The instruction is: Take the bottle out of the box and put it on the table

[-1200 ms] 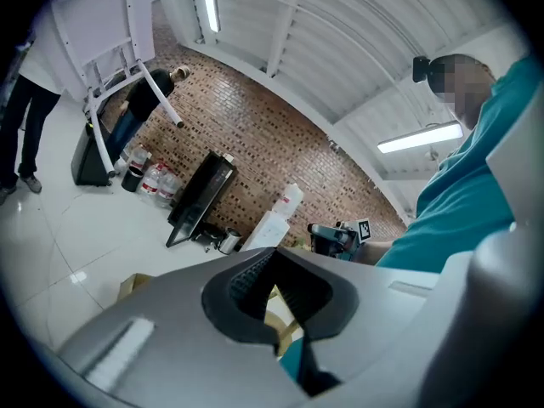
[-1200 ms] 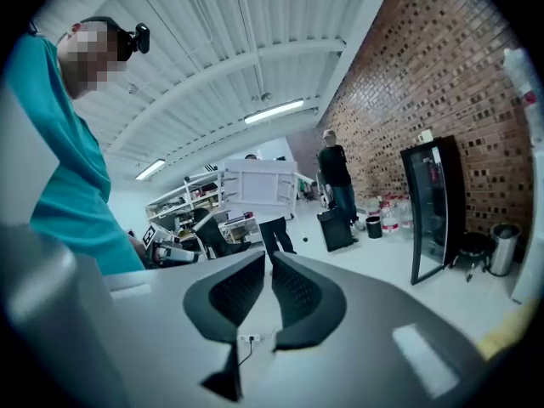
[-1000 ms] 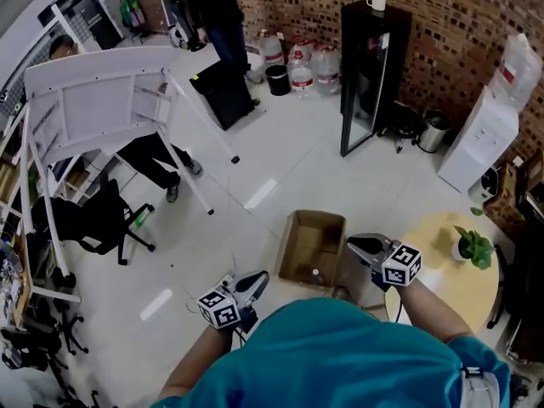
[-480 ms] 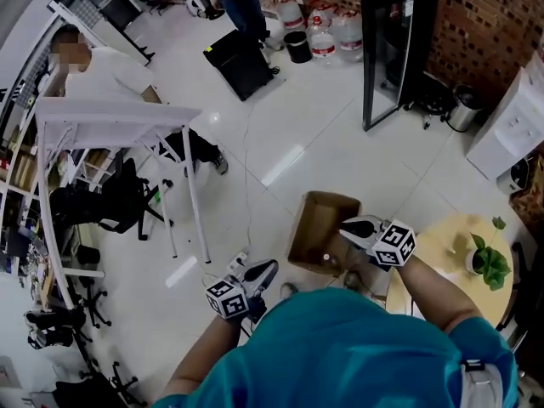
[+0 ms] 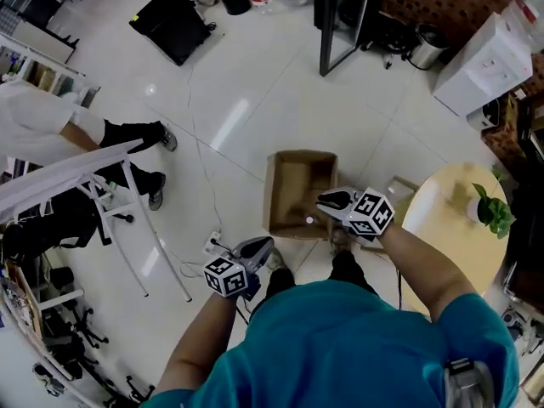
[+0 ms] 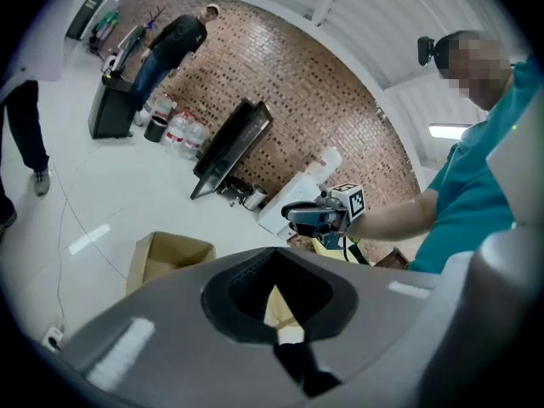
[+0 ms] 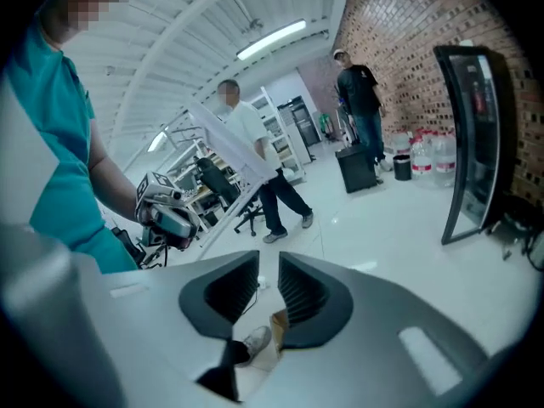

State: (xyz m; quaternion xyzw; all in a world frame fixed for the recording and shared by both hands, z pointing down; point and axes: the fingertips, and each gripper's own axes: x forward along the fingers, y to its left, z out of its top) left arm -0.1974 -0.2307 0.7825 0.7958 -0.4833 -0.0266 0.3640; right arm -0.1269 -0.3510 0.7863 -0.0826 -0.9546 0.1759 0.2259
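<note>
Your right gripper (image 5: pixel 326 200) hangs over the cardboard box's (image 5: pixel 274 195) near right corner, jaws just opened to a narrow gap with nothing between them; the bottle (image 5: pixel 309 221) stands inside by the near wall, just beside those tips. Your left gripper (image 5: pixel 265 245), pressed together and empty, sits off the near left corner. Only the bottle's pale cap shows; its body is lost in shadow.
</note>
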